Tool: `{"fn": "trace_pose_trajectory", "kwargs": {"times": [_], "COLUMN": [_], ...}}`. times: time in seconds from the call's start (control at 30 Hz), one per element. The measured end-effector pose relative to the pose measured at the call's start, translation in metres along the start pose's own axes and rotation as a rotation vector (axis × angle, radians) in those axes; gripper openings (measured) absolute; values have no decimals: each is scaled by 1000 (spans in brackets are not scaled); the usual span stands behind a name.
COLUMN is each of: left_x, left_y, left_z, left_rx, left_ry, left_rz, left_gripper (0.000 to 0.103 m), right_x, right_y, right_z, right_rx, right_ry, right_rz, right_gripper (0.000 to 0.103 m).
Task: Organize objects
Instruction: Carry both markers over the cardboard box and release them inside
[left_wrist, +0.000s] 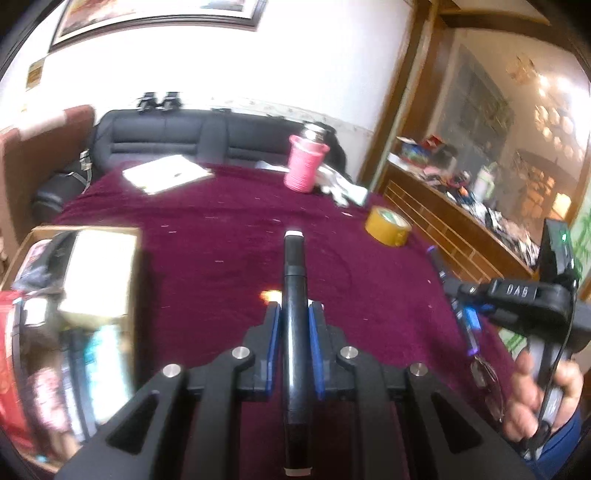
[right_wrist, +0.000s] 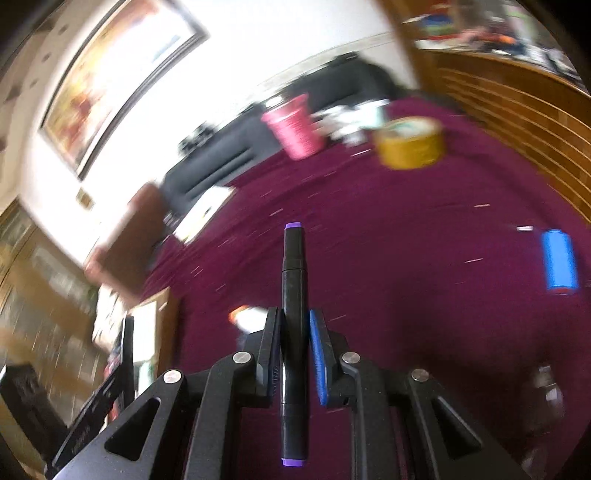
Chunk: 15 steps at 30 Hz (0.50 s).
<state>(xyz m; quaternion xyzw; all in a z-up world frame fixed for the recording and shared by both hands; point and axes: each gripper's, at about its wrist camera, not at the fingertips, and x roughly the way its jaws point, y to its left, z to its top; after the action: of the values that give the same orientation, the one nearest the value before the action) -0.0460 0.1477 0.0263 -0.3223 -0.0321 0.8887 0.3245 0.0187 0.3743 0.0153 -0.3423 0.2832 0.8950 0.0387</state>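
- At the far left of my left wrist view, a cardboard box (left_wrist: 26, 243) crammed with packets and a white carton sits on the near-left edge of the table (left_wrist: 229, 236), which is covered in a maroon cloth.
- Far left on the cloth lies a white sheet (left_wrist: 166, 173).
- In the middle, my left tongs (left_wrist: 294, 314) are clamped on a black marker with white ends (left_wrist: 294, 325), held lengthwise above the cloth.
- Far right of centre stands a pink cup (left_wrist: 304, 166), then a yellow tape roll (left_wrist: 388, 225) nearer and further right.
- At the right edge, a hand (left_wrist: 543, 391) grips the other tool.
- My right tongs (right_wrist: 293, 325) pinch a black marker with purple ends (right_wrist: 293, 332).
- A blue cylinder (right_wrist: 559, 260) lies on the cloth at the right.
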Motion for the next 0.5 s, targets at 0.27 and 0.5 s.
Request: {"fn": "trace_pose_trajectory", "kwargs": {"times": [0.27,0.5], "left_x": [-60,-80], "left_y": [86,152], "left_z": [-12,-30], "left_rx": [-135,-260], "left_ry": [-66,-55], "left_rz": [151,278], "left_gripper": [15,15], "right_x": [53,92], "right_y": [117,189], "right_z": [-41,-73], "right_rx": [-234,-368], "right_ry": [155,225], "right_rz": [151,215], "right_gripper": [18,18]}}
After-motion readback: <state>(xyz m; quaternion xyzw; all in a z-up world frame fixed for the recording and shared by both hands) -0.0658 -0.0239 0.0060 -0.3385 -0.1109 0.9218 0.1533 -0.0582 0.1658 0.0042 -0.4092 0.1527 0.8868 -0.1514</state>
